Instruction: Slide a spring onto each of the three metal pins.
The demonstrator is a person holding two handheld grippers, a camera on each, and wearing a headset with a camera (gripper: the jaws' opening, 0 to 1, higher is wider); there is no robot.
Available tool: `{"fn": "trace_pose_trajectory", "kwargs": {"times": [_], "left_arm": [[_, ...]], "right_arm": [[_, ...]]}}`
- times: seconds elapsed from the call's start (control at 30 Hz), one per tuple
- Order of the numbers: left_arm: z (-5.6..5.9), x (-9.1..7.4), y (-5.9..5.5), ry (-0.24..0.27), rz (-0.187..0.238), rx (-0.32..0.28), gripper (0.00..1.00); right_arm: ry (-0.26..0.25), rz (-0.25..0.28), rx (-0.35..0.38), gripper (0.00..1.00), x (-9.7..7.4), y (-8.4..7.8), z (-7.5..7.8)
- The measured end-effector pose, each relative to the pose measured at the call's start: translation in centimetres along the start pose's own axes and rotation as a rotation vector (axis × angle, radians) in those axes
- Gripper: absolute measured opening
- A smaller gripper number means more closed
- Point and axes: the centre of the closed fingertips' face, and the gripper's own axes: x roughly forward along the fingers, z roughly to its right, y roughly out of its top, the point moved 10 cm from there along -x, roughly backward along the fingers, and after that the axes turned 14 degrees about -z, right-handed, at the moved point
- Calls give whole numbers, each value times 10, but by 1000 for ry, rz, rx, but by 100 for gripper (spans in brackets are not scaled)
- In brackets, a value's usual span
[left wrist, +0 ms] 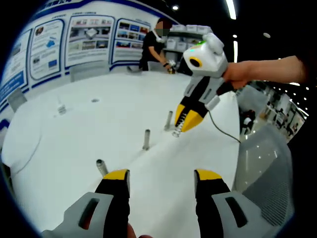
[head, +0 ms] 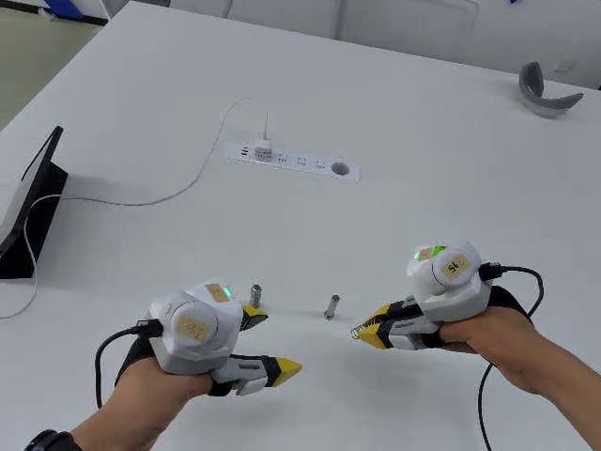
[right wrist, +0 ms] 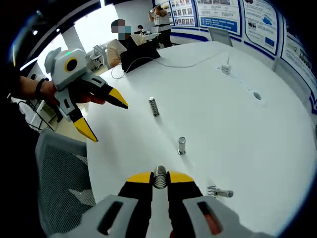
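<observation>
Leftmost, the left gripper [head: 270, 343] hangs spread wide and empty, with a pin [head: 255, 296] already wearing a coil just beyond its tips. Between the two grippers a bare pin [head: 331, 306] stands upright, slim and bright. It is just ahead of the right gripper [head: 366, 334], which is clamped on a silvery spring [right wrist: 159, 177] jutting past its tips. That spring could tilt or flick free if it meets the pin top off-centre, and a sideways nudge might topple the pin.
</observation>
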Motion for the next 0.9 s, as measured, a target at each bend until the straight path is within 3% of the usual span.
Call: {"fn": "trace_pose_trajectory", "kwargs": {"times": [0.47,0.9], "left_arm": [[-3,-2,-4,8,-6,-18,63],[-6,-7,-12,11,-15,-28,67]], "right_arm": [[-32,-55,-63,13,1,23,16],[-45,-68,-83,13,4,39,29]]}}
